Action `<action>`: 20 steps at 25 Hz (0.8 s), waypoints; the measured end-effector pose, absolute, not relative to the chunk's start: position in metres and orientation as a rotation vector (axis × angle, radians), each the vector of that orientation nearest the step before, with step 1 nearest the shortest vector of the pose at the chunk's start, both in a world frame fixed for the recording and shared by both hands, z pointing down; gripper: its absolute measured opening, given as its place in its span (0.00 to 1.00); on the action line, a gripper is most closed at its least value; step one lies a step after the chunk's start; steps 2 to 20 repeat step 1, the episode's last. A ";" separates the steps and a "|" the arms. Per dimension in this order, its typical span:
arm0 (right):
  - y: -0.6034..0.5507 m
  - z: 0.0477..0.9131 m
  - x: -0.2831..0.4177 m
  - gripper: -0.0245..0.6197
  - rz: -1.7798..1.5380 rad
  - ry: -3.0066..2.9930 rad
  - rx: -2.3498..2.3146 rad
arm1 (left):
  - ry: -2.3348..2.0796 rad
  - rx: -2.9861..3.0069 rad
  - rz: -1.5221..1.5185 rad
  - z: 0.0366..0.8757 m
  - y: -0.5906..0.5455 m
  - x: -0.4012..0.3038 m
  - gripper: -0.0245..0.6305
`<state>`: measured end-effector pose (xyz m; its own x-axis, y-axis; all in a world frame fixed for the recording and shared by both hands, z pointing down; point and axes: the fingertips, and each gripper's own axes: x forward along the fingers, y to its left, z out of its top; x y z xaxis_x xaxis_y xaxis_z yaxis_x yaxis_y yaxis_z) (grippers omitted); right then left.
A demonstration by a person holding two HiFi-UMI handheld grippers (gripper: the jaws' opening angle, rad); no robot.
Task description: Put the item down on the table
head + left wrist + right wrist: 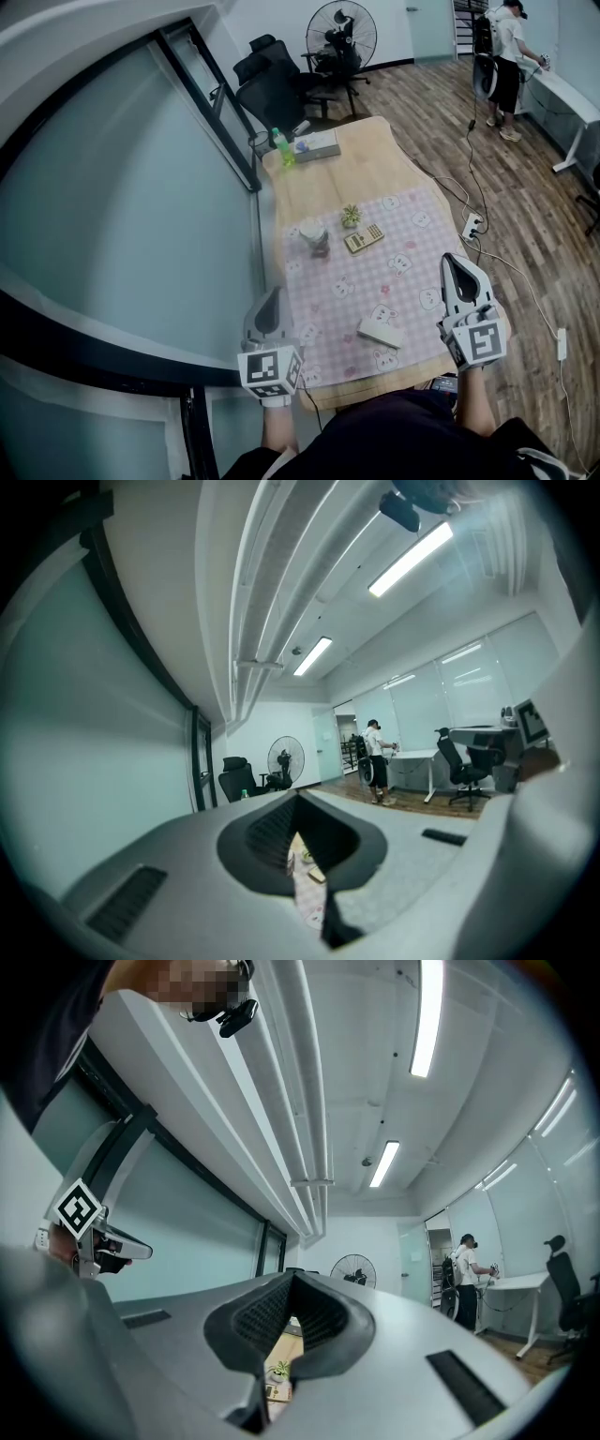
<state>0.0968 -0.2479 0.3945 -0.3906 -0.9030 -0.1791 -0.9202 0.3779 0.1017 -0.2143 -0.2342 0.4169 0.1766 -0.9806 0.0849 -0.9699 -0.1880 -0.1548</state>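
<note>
Well, the white box (380,332) lies flat on the checked cloth (412,234) at the near end of the table (347,173), between the 2 grippers & apart from both. To its left, the left gripper (272,294) sits by the table's edge, jaws pressed together, nothing in them. To its right, the right gripper (454,262) has its jaws closed too, empty.

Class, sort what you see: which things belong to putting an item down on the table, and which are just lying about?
Job: left gripper, right gripper (both shut, empty), table, perhaps the flat white item nearest them.
Lying about: green bottle, calculator, small plant, fan.
</note>
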 end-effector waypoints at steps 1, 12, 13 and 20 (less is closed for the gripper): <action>-0.248 0.395 0.096 0.06 0.281 2.530 -1.678 | 1.959 -2.359 -0.251 0.416 -0.234 -0.215 0.04; -0.248 0.395 0.096 0.06 0.281 2.530 -1.678 | 1.959 -2.359 -0.251 0.416 -0.234 -0.215 0.04; -0.248 0.395 0.096 0.06 0.281 2.530 -1.678 | 1.959 -2.359 -0.251 0.416 -0.234 -0.215 0.04; -0.248 0.395 0.096 0.06 0.281 2.530 -1.678 | 1.959 -2.359 -0.251 0.416 -0.234 -0.215 0.04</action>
